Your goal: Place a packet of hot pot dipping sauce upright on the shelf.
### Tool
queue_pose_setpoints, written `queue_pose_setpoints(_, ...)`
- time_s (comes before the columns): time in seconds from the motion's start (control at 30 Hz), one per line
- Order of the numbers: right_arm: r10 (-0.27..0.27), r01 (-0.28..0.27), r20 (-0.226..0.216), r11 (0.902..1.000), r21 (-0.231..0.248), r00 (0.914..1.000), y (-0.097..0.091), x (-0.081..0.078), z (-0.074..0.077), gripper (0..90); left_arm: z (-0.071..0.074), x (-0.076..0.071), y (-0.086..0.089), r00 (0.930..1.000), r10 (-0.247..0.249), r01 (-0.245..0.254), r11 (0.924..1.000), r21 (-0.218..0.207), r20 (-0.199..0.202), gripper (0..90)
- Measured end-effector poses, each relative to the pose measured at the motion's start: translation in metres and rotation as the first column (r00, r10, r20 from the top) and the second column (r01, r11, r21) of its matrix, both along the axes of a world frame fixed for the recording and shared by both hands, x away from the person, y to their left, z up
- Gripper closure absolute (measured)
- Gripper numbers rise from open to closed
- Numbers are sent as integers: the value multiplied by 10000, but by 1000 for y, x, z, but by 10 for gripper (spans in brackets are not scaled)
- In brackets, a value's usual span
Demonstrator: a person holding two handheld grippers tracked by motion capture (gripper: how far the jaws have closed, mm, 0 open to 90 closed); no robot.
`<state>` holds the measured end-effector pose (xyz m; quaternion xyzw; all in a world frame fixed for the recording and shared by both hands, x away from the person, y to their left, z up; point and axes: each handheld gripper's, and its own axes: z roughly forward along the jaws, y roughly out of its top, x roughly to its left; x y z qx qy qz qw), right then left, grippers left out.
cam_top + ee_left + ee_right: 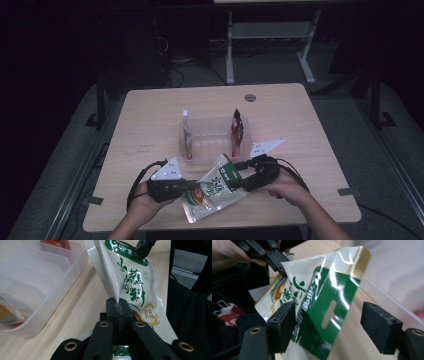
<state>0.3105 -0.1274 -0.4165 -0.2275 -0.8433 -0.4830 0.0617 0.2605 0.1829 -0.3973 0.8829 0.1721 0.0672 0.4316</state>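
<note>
A cream and green snack pouch (pixel 215 192) hangs just above the table's near edge between both grippers. My left gripper (pixel 192 186) is shut on the pouch's side seam, and in the left gripper view the jaws (pixel 117 305) pinch that thin edge of the pouch (pixel 130 282). My right gripper (pixel 239 182) stands open at the pouch's green top. In the right gripper view the green header (pixel 324 302) with its hang hole lies between the spread pads (pixel 282 325); the right-hand pad is clear of it. The left gripper (pixel 274 260) shows beyond.
A clear plastic divider bin (pixel 210 155) stands mid-table just behind the pouch, with a white and orange packet (pixel 187 135) at its left end and a red packet (pixel 236 127) at its right. A round grommet (pixel 250 97) sits near the far edge.
</note>
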Motion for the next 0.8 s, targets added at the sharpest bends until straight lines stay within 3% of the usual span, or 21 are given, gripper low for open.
queue_pose_setpoints(0.13,488,-488,-138,9988,7,9987,12,4,1,379,1,0,4,9999,124,-124,9998,-164,25,900)
queue_pose_setpoints(0.27,598,-599,-236,9982,-42,9979,17,4,2,482,2,2,8,9996,254,-254,9997,-41,133,900)
queue_pose_setpoints(0.57,702,-685,-231,9954,672,9973,13,2,9,769,1,4,11,9989,397,-393,9991,-146,236,900)
queue_pose_setpoints(0.8,981,-981,8,9949,255,9952,17,-1,9,881,-2,6,12,9989,349,-350,9994,0,328,899)
